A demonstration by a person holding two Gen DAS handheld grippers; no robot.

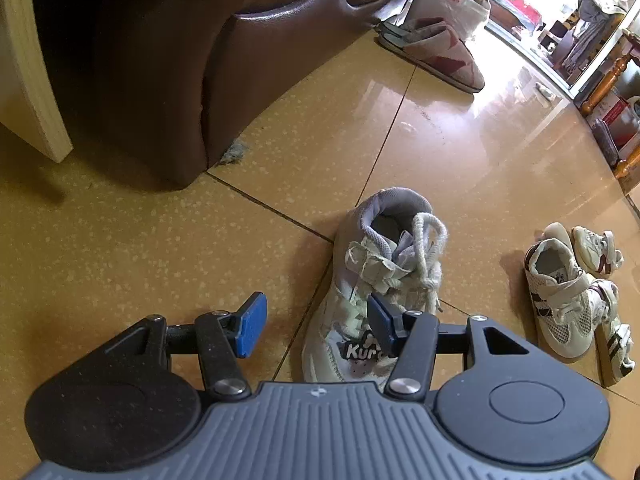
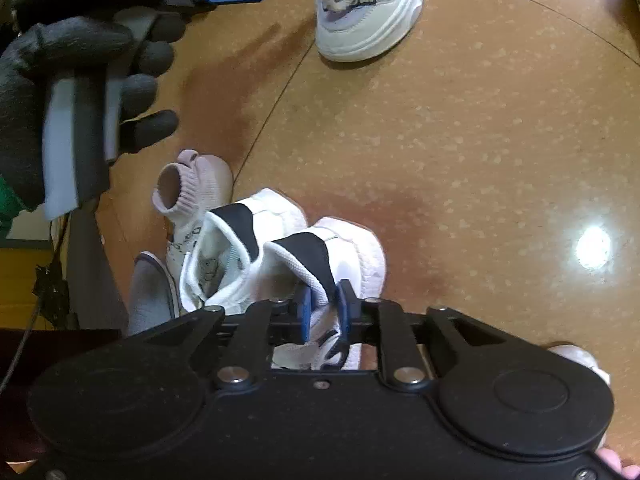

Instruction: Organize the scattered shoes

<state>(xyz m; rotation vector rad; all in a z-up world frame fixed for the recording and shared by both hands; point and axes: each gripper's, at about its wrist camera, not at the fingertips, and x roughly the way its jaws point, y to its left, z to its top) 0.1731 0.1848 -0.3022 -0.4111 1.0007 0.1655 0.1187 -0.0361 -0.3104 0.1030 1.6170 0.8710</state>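
Shoes lie in several spots on the tan tile floor [image 1: 120, 240]. Right wrist view: a white pair with black heel tabs stands side by side, touching, heels toward the far side. Left one [image 2: 224, 256], right one [image 2: 344, 256]. A pink sock-knit shoe [image 2: 192, 188] sits just behind them, touching the left one.

Right gripper [image 2: 323, 312] has its blue pads on either side of the collar of the right white shoe. Jaws are partly apart; whether the pads press the fabric I cannot tell. Judgement: set-down or release beside its mate.

Left gripper [image 1: 316, 322] hangs over the floor, jaws apart, nothing between them. A grey-white lace-up sneaker [image 1: 376, 280] lies just beside its right pad, partly behind it. Contact unclear. A gloved hand [image 2: 80, 92] holds the left tool's handle in the right view.

Off to the side: two small mesh strap shoes [image 1: 560, 300], jumbled with a third small shoe behind. A patterned boot [image 1: 436, 40] stands far off by the brown sofa [image 1: 180, 60].

Handling, judged: all light. Knit and mesh uppers are soft and will fold under the pads; soles are stiffer. Best hold is the heel collar or the tongue edge, one pad inside, one outside. Loose laces on the sneaker may snag. The glossy tile looks slick, so a nudge would slide a shoe.
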